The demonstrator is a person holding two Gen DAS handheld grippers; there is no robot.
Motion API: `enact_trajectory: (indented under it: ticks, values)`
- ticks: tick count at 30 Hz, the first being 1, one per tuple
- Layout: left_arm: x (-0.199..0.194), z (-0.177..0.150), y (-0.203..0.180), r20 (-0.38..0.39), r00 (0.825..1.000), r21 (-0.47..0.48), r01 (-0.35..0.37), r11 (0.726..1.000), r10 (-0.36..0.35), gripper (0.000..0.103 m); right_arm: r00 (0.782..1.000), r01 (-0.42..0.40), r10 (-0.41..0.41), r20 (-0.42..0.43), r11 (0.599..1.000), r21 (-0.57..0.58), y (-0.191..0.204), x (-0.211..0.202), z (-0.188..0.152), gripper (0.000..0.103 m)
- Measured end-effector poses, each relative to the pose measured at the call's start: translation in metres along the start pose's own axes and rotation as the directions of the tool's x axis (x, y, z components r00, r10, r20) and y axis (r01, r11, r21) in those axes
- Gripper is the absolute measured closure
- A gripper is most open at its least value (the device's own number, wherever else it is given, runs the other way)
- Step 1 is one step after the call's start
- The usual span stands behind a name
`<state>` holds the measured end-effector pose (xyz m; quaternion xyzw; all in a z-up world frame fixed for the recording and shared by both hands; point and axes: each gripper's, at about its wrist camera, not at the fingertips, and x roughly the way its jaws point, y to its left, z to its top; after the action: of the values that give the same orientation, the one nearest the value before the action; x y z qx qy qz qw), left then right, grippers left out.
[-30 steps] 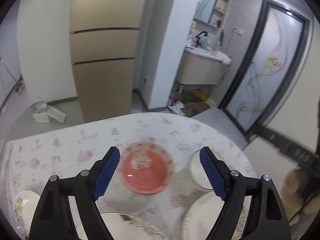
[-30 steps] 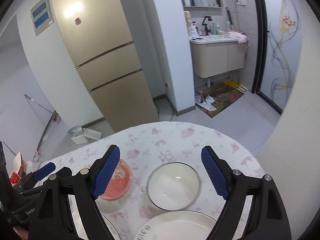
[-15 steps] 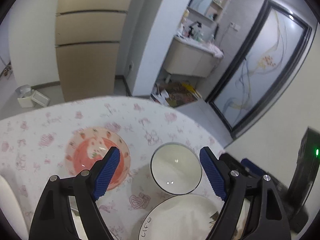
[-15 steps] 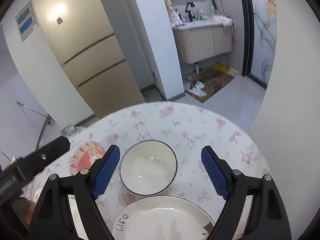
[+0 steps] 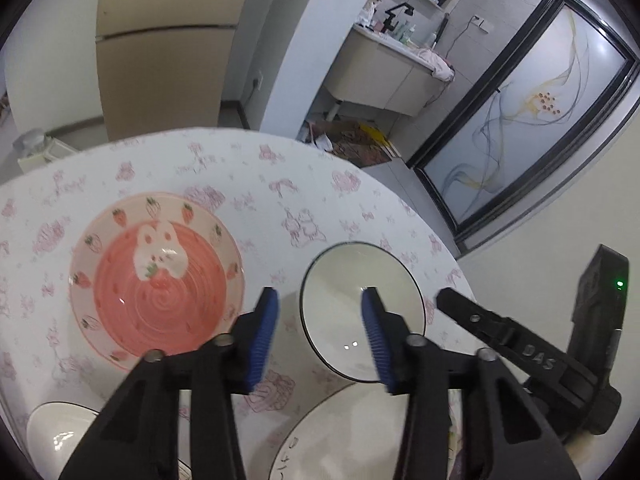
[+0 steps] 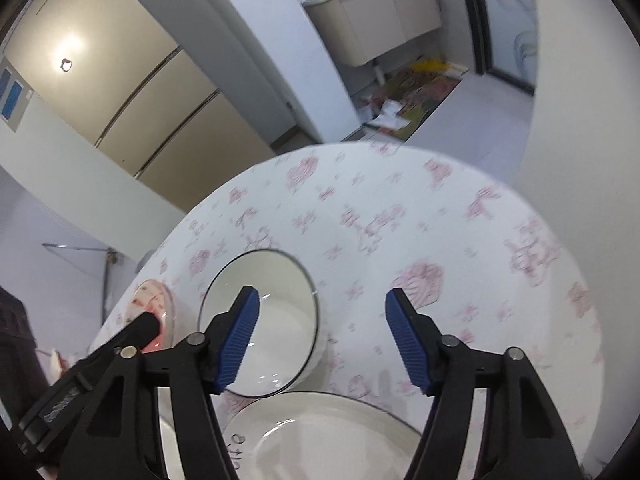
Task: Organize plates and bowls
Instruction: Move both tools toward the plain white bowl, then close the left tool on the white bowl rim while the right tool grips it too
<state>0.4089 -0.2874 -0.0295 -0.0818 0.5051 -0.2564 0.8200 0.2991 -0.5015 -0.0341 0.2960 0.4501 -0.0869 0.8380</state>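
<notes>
A: What is on the table?

B: A round table under a white cloth with pink prints. On it sits a pink bowl painted with strawberries and a white rabbit, and to its right a white bowl with a thin dark rim. Nearer the camera lies a large white plate with dark lettering on its edge, and at the lower left a smaller white dish is partly cut off.

A: Where is the left gripper?

B: The left gripper hangs above the table, pointing down. Its blue pads straddle the left rim of the white bowl: one pad over the bare cloth between the two bowls, the other over the bowl's inside. Its jaws have just been closing, yet they are not pressing on anything (whether they are level with the rim I cannot tell).

A: And the right gripper?

B: The right gripper is wider apart and empty. Its left pad is over the white bowl, its right pad over bare cloth beside it. Its jaws have also just been closing. The plate lies right below it, and the pink bowl shows at the far left, behind the tip of the other gripper.
</notes>
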Motion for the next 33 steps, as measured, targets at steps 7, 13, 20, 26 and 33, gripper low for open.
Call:
enact_trajectory:
  ticks: [7, 13, 20, 26, 33]
  values:
    - [0.017, -0.001, 0.003, -0.061, 0.997, -0.001, -0.045, 0.999, 0.045, 0.065, 0.997, 0.009, -0.007, -0.079, 1.000, 0.028, -0.003, 0.025, -0.007, 0.063]
    - [0.036, -0.006, 0.002, -0.101, 0.993, 0.005, -0.054, 0.999, 0.054, 0.066, 0.994, -0.031, 0.034, -0.106, 0.999, 0.029, -0.002, 0.031, -0.008, 0.071]
    - [0.057, -0.014, 0.003, -0.158, 0.985, -0.014, -0.068, 0.998, 0.065, 0.084, 0.989, -0.033, 0.036, -0.141, 0.999, 0.029, -0.002, 0.045, -0.010, 0.078]
    - [0.060, -0.017, 0.002, -0.138, 0.987, -0.018, -0.079, 0.997, 0.076, 0.084, 0.984, -0.018, 0.022, -0.179, 1.000, 0.023, -0.005, 0.055, -0.011, 0.086]
    - [0.067, -0.018, -0.001, -0.145, 0.987, -0.002, -0.074, 0.997, 0.072, 0.083, 0.981, -0.026, 0.034, -0.189, 0.999, 0.045, -0.006, 0.062, -0.012, 0.086]
